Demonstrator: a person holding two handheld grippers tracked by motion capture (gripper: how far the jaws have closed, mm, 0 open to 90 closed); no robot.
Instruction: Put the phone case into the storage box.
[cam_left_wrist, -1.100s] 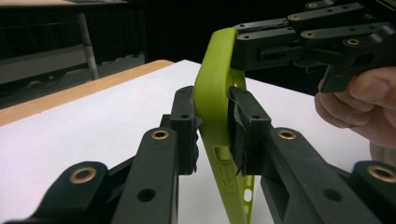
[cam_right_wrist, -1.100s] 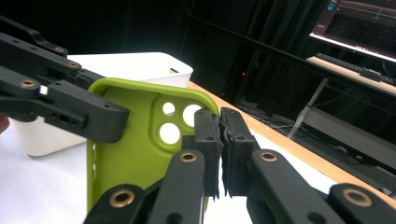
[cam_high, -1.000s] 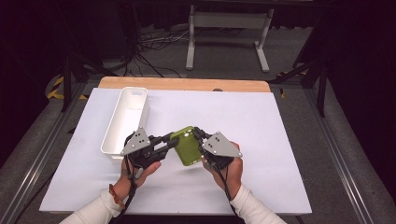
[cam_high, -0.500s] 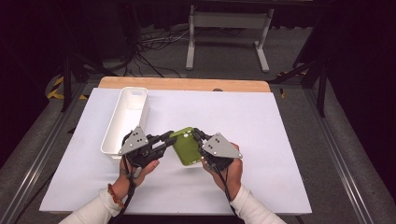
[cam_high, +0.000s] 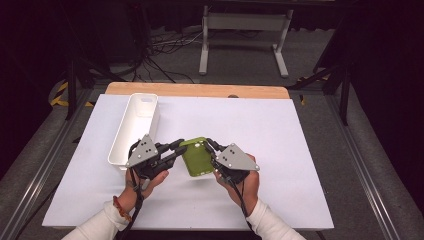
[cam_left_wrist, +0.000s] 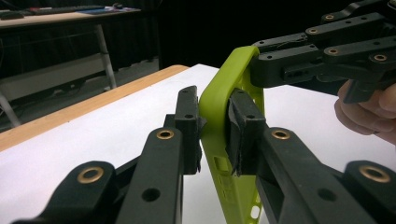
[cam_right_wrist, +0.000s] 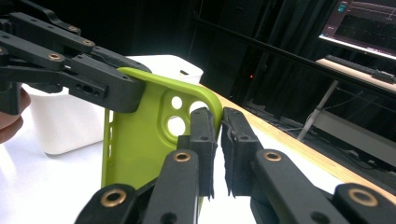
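A lime-green phone case (cam_high: 196, 158) is held a little above the white table between both grippers. My left gripper (cam_high: 178, 149) is shut on the case's left edge, and my right gripper (cam_high: 210, 150) is shut on its right edge near the camera cutouts. In the left gripper view my jaws (cam_left_wrist: 215, 128) pinch the rim of the case (cam_left_wrist: 219, 91), with the other gripper (cam_left_wrist: 299, 65) clamped on its far side. In the right gripper view my jaws (cam_right_wrist: 218, 135) clamp the curved corner of the case (cam_right_wrist: 144, 140); the left gripper (cam_right_wrist: 112, 86) grips the opposite edge.
A long white bin (cam_high: 134, 129) lies to the left, just behind my left gripper, and appears as the white bin (cam_right_wrist: 60, 123) in the right gripper view. The white table sheet (cam_high: 300, 150) ends at a wooden strip (cam_high: 200, 90) along the back. A metal stand (cam_high: 245, 30) stands on the floor beyond.
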